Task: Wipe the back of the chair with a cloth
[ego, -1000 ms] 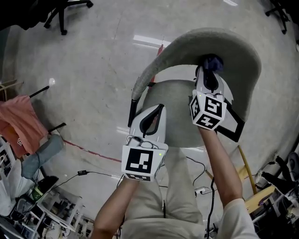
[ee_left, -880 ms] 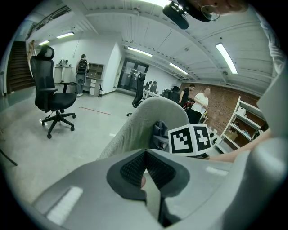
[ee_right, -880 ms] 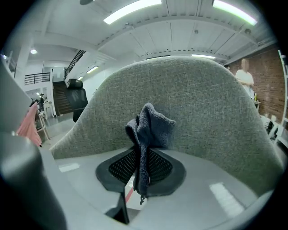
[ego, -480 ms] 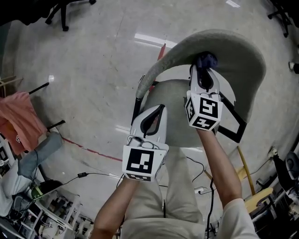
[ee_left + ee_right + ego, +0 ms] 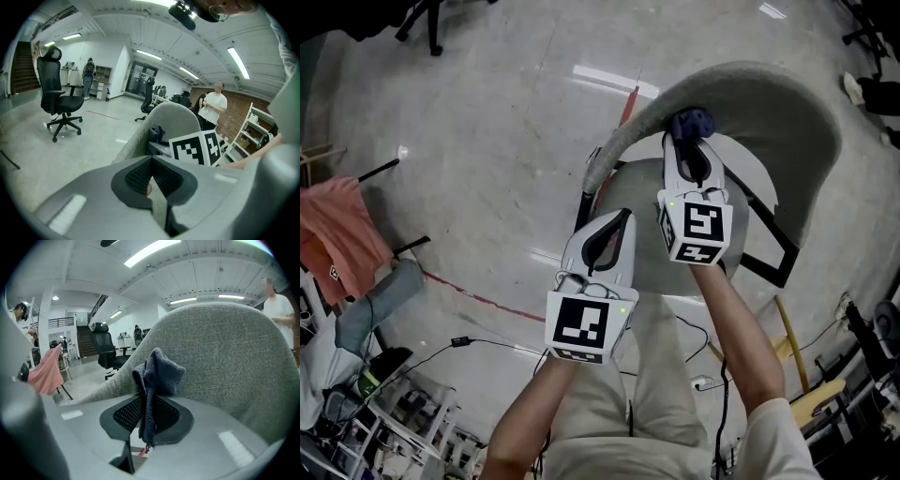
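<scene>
The right gripper (image 5: 687,143) is clenched on a dark blue fluffy cloth (image 5: 691,123). In the right gripper view the cloth (image 5: 157,371) hangs down between the two black pads and bunches up above the tips of the right gripper (image 5: 147,397). Just past those tips is the big grey chair with a round fabric back (image 5: 787,103). The cloth sits against the inside of that back, near its top edge. In the right gripper view the grey back (image 5: 234,348) fills most of what lies ahead of the jaws. The left gripper (image 5: 622,217) is to the left of the right gripper and closer to the person. Its jaws are squeezed together with nothing in them, as the left gripper view shows (image 5: 151,161). It points toward the left side of the chair back (image 5: 176,117), which curves up just ahead of it. Under the right gripper a black metal frame (image 5: 764,239) sticks out from the chair. Far to the left of the left gripper a pink cloth (image 5: 333,234) hangs over something. Below it are wire shelves (image 5: 412,422) with small things too blurry to name. A black office chair on wheels (image 5: 58,93) stands well away, ahead of the left gripper. A person in a white shirt (image 5: 213,105) stands behind the grey chair. The floor (image 5: 487,122) is grey, smooth and shiny, with a thin red line (image 5: 478,298) on it. Long lights run across the white ceiling.
</scene>
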The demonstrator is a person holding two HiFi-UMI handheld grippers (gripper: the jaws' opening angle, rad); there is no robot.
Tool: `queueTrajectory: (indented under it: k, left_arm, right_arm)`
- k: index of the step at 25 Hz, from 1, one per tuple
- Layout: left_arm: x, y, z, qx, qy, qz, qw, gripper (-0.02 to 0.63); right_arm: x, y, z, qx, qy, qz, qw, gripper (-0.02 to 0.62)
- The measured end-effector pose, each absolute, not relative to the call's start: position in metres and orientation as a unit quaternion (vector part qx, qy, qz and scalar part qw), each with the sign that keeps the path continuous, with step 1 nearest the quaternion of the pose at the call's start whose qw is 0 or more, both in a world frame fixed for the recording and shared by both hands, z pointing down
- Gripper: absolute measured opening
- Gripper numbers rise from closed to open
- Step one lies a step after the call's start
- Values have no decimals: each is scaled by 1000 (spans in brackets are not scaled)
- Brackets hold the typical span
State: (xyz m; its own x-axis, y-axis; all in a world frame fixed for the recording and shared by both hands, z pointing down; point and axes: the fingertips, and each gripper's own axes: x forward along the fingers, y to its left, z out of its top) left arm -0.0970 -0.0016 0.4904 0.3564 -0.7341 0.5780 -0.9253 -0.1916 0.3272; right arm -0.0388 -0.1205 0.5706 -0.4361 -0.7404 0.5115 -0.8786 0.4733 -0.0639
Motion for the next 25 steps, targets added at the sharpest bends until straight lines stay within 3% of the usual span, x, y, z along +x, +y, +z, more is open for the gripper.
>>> queueTrajectory:
  k: [25]
  left_arm:
    - [-105,31,495,751,-558,155,317,2]
  right_arm:
    - [-115,-4,588,250,-920,158,258,74]
